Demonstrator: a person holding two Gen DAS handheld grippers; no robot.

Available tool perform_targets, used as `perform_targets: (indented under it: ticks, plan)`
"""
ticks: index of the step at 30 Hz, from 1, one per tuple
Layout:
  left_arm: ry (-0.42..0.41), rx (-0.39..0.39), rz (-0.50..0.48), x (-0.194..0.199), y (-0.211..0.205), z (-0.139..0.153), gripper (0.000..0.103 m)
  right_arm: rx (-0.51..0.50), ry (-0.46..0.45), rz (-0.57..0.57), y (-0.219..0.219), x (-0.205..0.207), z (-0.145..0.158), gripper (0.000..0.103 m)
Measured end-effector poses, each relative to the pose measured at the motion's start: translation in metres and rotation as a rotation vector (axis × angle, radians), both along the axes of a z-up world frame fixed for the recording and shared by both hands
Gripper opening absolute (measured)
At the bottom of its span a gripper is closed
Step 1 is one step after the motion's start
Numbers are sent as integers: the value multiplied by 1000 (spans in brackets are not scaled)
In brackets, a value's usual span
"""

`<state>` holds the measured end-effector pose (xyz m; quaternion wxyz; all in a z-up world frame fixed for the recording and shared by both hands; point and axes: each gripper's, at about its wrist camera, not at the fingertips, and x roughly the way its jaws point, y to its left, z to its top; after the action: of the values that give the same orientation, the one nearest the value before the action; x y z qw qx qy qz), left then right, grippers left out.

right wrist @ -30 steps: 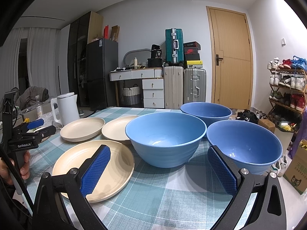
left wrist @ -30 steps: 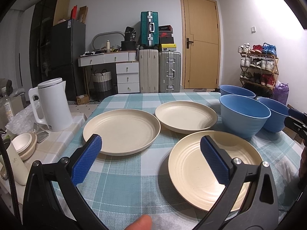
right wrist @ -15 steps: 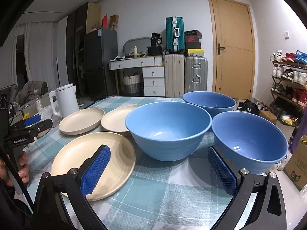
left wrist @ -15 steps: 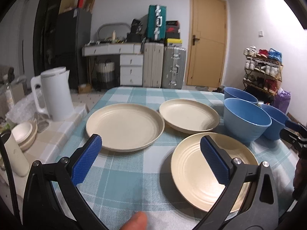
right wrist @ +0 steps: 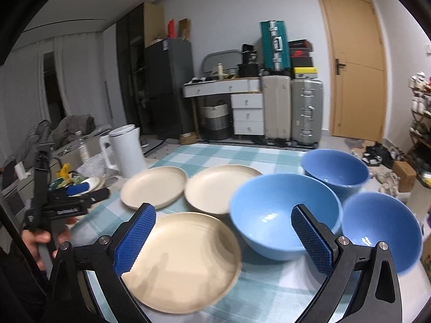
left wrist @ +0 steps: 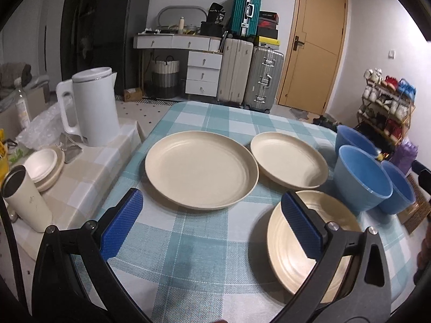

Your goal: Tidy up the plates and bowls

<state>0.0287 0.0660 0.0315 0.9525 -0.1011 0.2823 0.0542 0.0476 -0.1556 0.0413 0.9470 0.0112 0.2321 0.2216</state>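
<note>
surroundings: white electric kettle (left wrist: 91, 106) stands on a pale checked side surface left of the table, with a cream tumbler (left wrist: 25, 197) and stacked small cream bowls (left wrist: 44, 168) near it; suitcases (left wrist: 250, 74) and a wooden door (left wrist: 313, 43) stand at the far wall.
table: teal-and-white checked tablecloth (left wrist: 194, 245) carries all the dishes.
plates: three round cream plastic plates; large left plate (left wrist: 200, 176) and far plate (left wrist: 288, 167) lie just beside each other, near plate (left wrist: 291, 245) lies apart, closer to the cameras.
bowls: three round blue plastic bowls (right wrist: 282, 215) cluster on the right side of the table, the middle bowl just beside the near plate.
left gripper: left gripper (left wrist: 212, 226) hovers over bare cloth, blue pads spread wide, nothing between them; the right pad overlaps the near plate's left rim in view.
right gripper: right gripper (right wrist: 223, 239) has its fingers wide apart and empty; the near plate's right edge and the middle bowl's left side show between them.
obstruction: nothing lies on the plates.
</note>
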Motion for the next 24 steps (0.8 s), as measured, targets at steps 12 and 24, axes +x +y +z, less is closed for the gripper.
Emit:
perform_targets:
  ticks: [12, 24]
  plan:
    - [56, -25, 44, 34, 27, 18, 102, 42, 66, 131, 54, 53, 31, 101]
    - [124, -52, 85, 73, 60, -3, 102, 15, 178, 193, 116, 111, 4, 88]
